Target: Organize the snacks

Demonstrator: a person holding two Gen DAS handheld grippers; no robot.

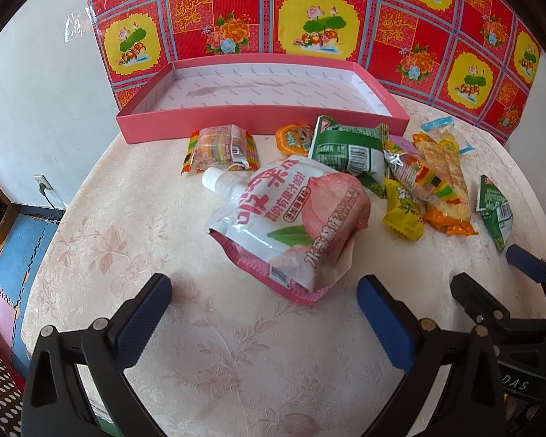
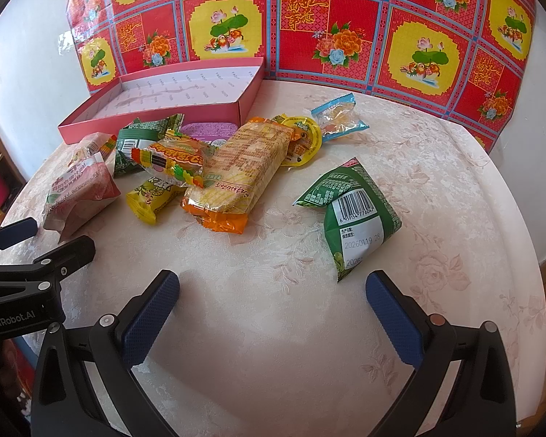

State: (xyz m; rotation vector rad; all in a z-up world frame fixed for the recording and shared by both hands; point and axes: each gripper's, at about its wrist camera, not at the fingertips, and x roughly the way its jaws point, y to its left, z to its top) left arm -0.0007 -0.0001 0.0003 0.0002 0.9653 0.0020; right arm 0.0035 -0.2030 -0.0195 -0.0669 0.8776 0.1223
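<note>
Glossy white-and-pink film forms the spouted peach jelly pouch [image 1: 287, 222], which lies on its side on the pale floral tablecloth [image 1: 127, 218], just ahead of the left gripper [image 1: 264, 300] and well short of the shallow pink cardboard box [image 1: 262, 123]. The pouch is judged soft, fairly heavy for its size and slippery; a hold across its flat lower body, or at the stiff white cap, is thought safest, since a squeeze on the bulging middle may let it slide. The left gripper's blue fingers are spread wide and nothing is held.

The green foil snack bag [image 2: 349, 215] lies alone just beyond the right gripper [image 2: 273, 298], whose fingers are likewise spread and empty. It is judged light, puffy and crushable, best pinched at a crimped seam.

Counted across both views: one pouch, two green bags, two rainbow-striped candy packets, one long orange-ended cracker pack [image 2: 240, 178], one yellow wrapped sweet [image 2: 153, 196], one round orange-lidded jelly cup [image 2: 302, 138], one clear blue-edged packet [image 2: 340, 116], one purple-lidded tub [image 2: 209, 132]. Nothing is seen inside the box, so the sorting is judged not yet begun.
</note>
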